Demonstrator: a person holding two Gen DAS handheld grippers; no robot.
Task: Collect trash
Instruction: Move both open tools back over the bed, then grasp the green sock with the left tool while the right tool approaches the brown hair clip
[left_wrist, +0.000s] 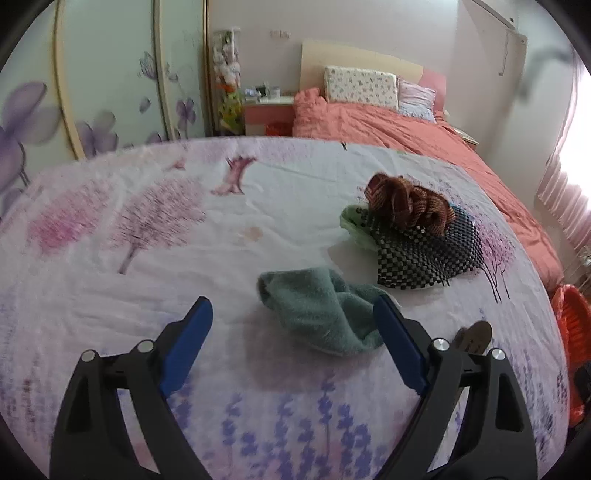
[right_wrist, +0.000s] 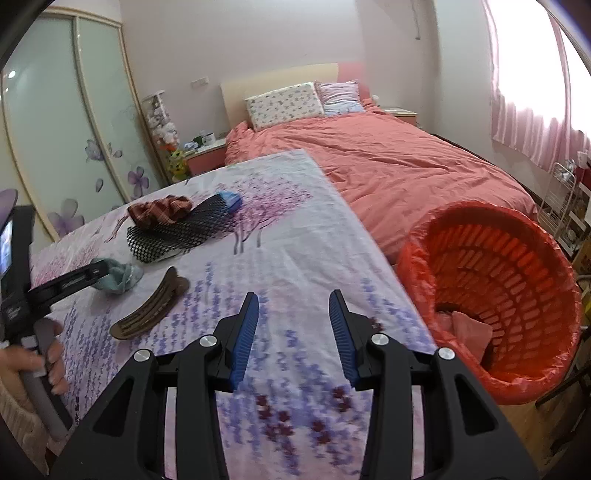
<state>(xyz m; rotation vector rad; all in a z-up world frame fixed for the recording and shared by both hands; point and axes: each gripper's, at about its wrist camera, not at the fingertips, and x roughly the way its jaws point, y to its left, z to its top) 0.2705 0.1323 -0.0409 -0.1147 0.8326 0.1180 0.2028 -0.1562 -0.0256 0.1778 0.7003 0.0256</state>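
A crumpled teal cloth (left_wrist: 325, 314) lies on the flowered tablecloth (left_wrist: 147, 258), between and just beyond the tips of my open, empty left gripper (left_wrist: 293, 310); it also shows in the right wrist view (right_wrist: 120, 277). Behind it lie a black-and-white checked mesh mat (left_wrist: 424, 254), a brown striped cloth (left_wrist: 406, 203) and a pale green bag (left_wrist: 354, 225). A brown hair clip (right_wrist: 151, 304) lies near the table's front. My right gripper (right_wrist: 293, 302) is open and empty above the table edge. A red-lined basket (right_wrist: 498, 280) stands to its right.
A bed with a coral duvet (right_wrist: 406, 158) runs behind the table and basket. A wardrobe with flowered doors (left_wrist: 92, 92) stands at left, a nightstand (left_wrist: 269, 114) beside the bed. A wire rack (right_wrist: 565, 206) stands by the curtained window.
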